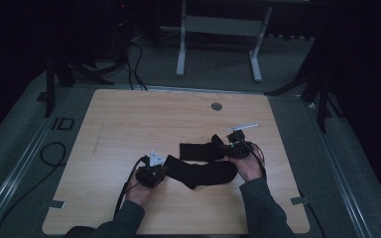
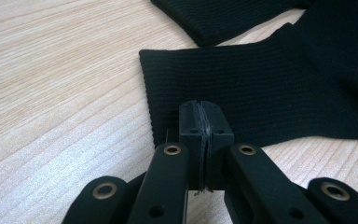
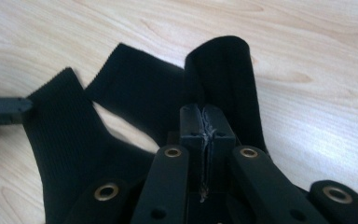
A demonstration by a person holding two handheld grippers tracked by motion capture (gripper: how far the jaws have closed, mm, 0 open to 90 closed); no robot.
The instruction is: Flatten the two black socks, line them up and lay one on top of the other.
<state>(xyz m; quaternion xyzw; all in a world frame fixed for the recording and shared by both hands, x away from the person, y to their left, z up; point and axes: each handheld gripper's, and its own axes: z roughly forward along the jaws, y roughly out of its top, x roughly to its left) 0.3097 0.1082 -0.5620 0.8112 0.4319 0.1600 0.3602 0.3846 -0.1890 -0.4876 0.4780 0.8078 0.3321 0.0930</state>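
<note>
From the high view I see 2 black socks on the light wooden table (image 1: 129,124), lying close together near its front edge, between my 2 hands. The nearer sock (image 1: 203,173) stretches across from the left gripper (image 1: 161,171) toward the right hand (image 1: 250,166), and the farther sock (image 1: 201,150) lies just behind it, its cuff pointing left and its other end running up to the right gripper (image 1: 226,145).

In the left gripper view, the jaws are pressed together with the ribbed cuff edge of the nearer sock (image 2: 261,88) pinched between the pads; a thin line of fabric shows in the seam between them. The cuff of the farther sock (image 2: 223,16) lies just beyond, with a narrow strip of bare wood between the 2.

In the right gripper view, the jaws are likewise closed tight, and the farther sock (image 3: 223,79) is folded up over them in a loop (the fabric rises on both sides of the pads, so I read this as a grip on it). To the left the nearer sock (image 3: 60,126) spreads flat, and the tip of the other gripper touches its edge at the left border.

The left hand (image 1: 139,191) rests low on the table behind its gripper.
</note>
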